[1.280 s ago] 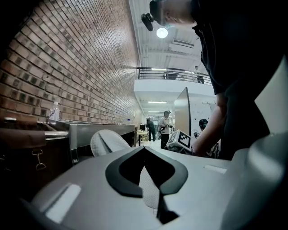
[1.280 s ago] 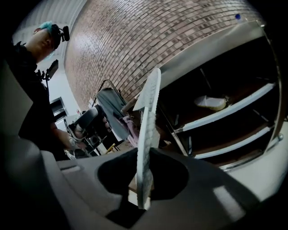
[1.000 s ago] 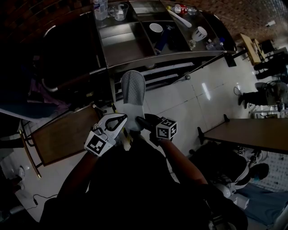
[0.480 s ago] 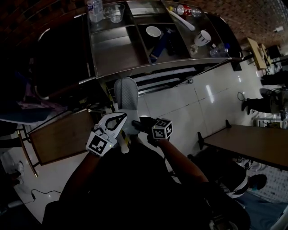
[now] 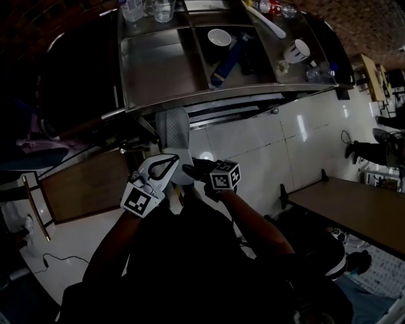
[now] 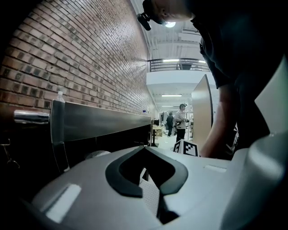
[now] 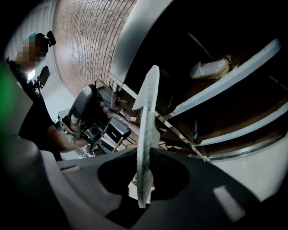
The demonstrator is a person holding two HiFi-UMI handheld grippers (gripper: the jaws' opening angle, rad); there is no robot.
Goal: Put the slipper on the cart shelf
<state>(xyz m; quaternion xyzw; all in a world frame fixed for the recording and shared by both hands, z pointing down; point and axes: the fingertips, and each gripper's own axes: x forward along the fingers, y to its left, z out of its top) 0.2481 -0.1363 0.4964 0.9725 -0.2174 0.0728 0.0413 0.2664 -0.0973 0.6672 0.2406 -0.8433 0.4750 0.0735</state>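
A grey-white slipper (image 5: 172, 130) is held by its heel, sole turned sideways. Its toe reaches under the edge of the steel cart (image 5: 158, 69), toward the lower shelf rails (image 5: 237, 111). My right gripper (image 5: 190, 169), black with a marker cube, is shut on the heel. In the right gripper view the slipper (image 7: 147, 130) stands edge-on between the jaws of the right gripper (image 7: 145, 179), with the shelf rails (image 7: 234, 67) beyond. My left gripper (image 5: 172, 163), white, sits just left of the heel with its tips together. In its own view the left gripper (image 6: 144, 150) holds nothing.
The cart top carries a white bowl (image 5: 219, 37), a blue object (image 5: 226, 60), a mug (image 5: 297, 49) and bottles (image 5: 133, 7). A pale object (image 7: 209, 67) lies on a lower shelf. A brown board (image 5: 79, 190) stands left, a table (image 5: 354, 205) right.
Both grippers and the slipper have moved forward and lower toward the cart. The slipper's toe, earlier in front of the cart's edge, now lies under it.
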